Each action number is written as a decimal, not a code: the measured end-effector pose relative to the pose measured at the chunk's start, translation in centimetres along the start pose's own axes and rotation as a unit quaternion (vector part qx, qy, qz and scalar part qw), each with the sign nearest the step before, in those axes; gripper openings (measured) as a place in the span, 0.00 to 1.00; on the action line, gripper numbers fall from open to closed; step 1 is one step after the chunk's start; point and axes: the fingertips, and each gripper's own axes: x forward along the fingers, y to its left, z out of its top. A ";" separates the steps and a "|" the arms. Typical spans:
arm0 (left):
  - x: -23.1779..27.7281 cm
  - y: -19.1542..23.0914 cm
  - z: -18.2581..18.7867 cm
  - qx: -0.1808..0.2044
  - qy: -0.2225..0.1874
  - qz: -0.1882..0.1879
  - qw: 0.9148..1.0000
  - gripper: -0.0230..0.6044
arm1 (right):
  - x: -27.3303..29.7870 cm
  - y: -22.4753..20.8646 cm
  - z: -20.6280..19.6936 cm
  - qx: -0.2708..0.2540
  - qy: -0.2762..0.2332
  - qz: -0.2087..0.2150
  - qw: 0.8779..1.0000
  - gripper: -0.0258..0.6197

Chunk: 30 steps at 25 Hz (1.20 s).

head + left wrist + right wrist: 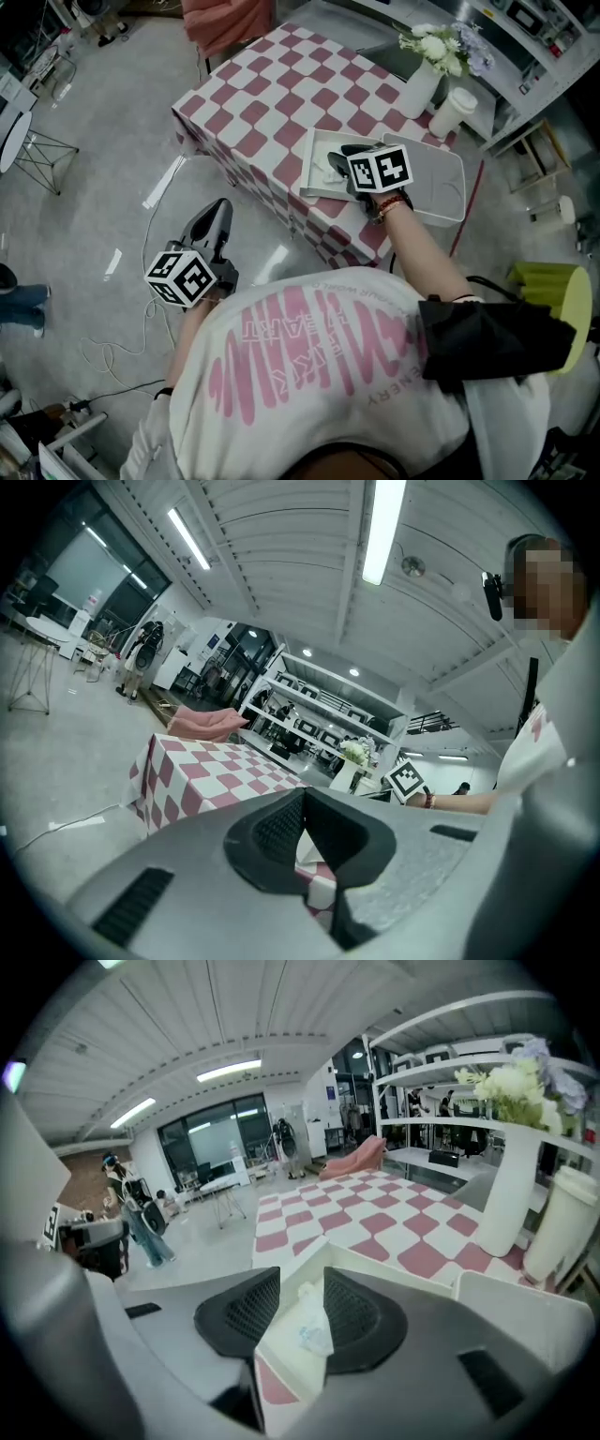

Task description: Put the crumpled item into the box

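Jaws of the right tool [302, 1277] are held wide apart over a white box [307, 178]. A crumpled white wad [312, 1330] is seen lying between them on the bottom of the box, loose and not squeezed by either pad. The box is set near the edge of a desk [281, 84] that is covered with a pink-and-white checked cloth. Its lid [433, 187] is laid open and flat just beside it, on the person's right. In the head view the right tool is reached over the box from the near side, with its marker cube turned upward and the person's bare forearm stretched out behind it. Farther back on the desk a white vase [419, 89] filled with pale flowers [436, 45] is stood. A white cup [454, 112] is placed just beside the vase, and both are found beyond the open lid. The left tool [217, 214] is held off the desk, over the grey floor [112, 141] and well apart from the box. Its jaws are closed together with nothing caught between them, as is shown in the left gripper view, where a corner of the checked desk is seen beyond their tips.
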 end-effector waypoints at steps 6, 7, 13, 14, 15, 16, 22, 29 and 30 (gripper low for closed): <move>-1.3 -3.5 0.8 0.015 -0.020 -0.004 1.000 0.05 | -6.8 2.8 3.6 0.024 -0.128 0.054 0.990 0.08; -1.4 -4.2 0.9 0.018 -0.024 -0.007 1.000 0.05 | -8.2 3.1 4.0 0.022 -0.149 0.057 0.987 0.07; -2.2 -9.2 0.4 0.021 -0.040 -0.036 0.998 0.05 | -17.8 5.0 5.1 0.015 -0.310 0.099 0.946 0.05; -2.3 -10.0 0.1 0.022 -0.041 -0.040 0.998 0.05 | -19.2 5.1 4.8 0.014 -0.325 0.100 0.940 0.05; -2.4 -10.7 -0.3 0.023 -0.040 -0.044 0.998 0.05 | -20.4 5.1 4.2 0.014 -0.335 0.099 0.937 0.05; -2.5 -11.4 -0.7 0.024 -0.039 -0.047 0.998 0.05 | -21.4 5.0 3.5 0.014 -0.341 0.096 0.935 0.05; -3.6 -15.2 -3.7 0.020 -0.036 -0.050 0.998 0.05 | -26.6 4.2 -1.6 0.020 -0.347 0.078 0.935 0.05; -5.5 -19.1 -6.9 0.010 -0.025 -0.053 0.998 0.05 | -30.7 3.8 -6.8 0.020 -0.340 0.049 0.939 0.05; -5.7 -19.5 -7.3 0.009 -0.022 -0.053 0.998 0.05 | -31.1 3.7 -7.4 0.020 -0.338 0.046 0.940 0.05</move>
